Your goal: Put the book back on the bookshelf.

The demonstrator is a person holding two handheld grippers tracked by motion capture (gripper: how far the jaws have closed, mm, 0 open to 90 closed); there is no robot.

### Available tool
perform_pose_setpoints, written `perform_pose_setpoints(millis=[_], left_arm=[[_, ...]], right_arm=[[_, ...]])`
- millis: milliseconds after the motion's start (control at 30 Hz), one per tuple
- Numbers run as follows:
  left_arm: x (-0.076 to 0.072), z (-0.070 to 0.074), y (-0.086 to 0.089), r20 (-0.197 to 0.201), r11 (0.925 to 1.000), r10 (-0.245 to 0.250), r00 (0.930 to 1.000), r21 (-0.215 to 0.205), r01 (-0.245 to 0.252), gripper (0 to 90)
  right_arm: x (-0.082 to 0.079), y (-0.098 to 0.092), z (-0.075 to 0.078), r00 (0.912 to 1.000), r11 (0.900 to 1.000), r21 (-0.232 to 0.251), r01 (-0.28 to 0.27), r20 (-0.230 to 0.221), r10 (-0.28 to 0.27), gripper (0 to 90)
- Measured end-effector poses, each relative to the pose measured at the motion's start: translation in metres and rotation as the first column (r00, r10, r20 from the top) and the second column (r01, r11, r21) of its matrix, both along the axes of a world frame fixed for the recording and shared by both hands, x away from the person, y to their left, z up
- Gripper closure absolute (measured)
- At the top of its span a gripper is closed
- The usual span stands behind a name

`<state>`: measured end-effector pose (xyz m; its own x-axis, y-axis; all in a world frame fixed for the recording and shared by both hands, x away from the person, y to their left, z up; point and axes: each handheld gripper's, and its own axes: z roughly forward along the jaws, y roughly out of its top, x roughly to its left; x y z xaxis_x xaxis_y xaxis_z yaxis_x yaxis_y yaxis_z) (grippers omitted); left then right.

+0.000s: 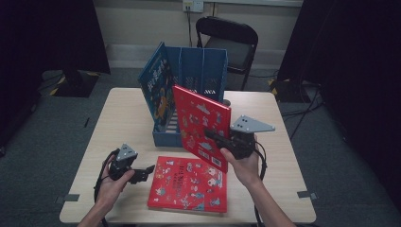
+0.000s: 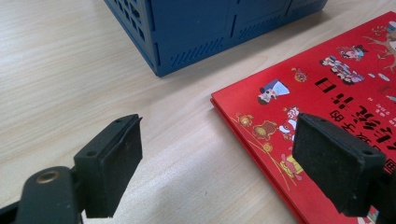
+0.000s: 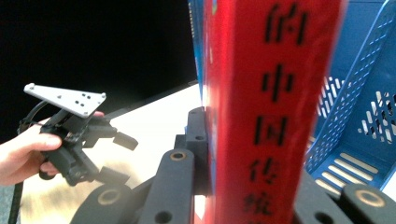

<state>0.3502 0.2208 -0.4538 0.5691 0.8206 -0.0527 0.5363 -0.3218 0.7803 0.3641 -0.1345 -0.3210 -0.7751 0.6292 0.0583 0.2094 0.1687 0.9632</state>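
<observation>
A red picture book [image 1: 201, 125] hangs tilted above the table in front of the blue file rack [image 1: 203, 71], with my right gripper [image 1: 213, 137] shut on its lower edge. In the right gripper view the book's spine [image 3: 271, 93] stands between the jaws, and the rack's slotted wall [image 3: 364, 116] is just behind it. A second red book [image 1: 189, 184] lies flat near the front edge. My left gripper [image 1: 149, 171] hovers open beside that book's left edge [image 2: 336, 93], nothing between its pads [image 2: 116, 163]. A blue book [image 1: 158, 87] leans in the rack's left slot.
The light wooden table [image 1: 127, 123] has bare room to the left of the rack and along its right side. A black folding chair [image 1: 229, 40] stands behind the table. Dark curtains flank both sides.
</observation>
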Motion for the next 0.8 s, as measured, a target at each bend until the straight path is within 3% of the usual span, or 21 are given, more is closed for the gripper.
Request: perform_pose_setpoints(millis=[200,300,533,800], left_arm=[[0.000,0.000,0.000,-0.002,1.0000,0.000,1.0000,0.005,0.000,15.9],[0.000,0.000,0.000,-0.002,1.0000,-0.004,1.0000,0.006,0.004,15.9],[0.000,-0.001,-0.001,-0.006,1.0000,-0.004,1.0000,0.007,0.004,15.9],[0.000,-0.001,-0.001,-0.006,0.9999,-0.008,1.0000,0.010,0.008,15.9]], right_arm=[[0.010,0.003,0.006,0.9996,1.000,0.010,0.027,0.010,-0.027,80.6],[0.015,0.007,0.010,0.9981,0.999,-0.004,0.052,0.034,-0.052,80.6],[0.024,0.012,0.015,0.9965,0.997,-0.012,0.072,0.044,-0.071,80.6],[0.042,0.018,0.019,0.9879,0.989,-0.019,0.148,0.047,-0.147,80.6]])
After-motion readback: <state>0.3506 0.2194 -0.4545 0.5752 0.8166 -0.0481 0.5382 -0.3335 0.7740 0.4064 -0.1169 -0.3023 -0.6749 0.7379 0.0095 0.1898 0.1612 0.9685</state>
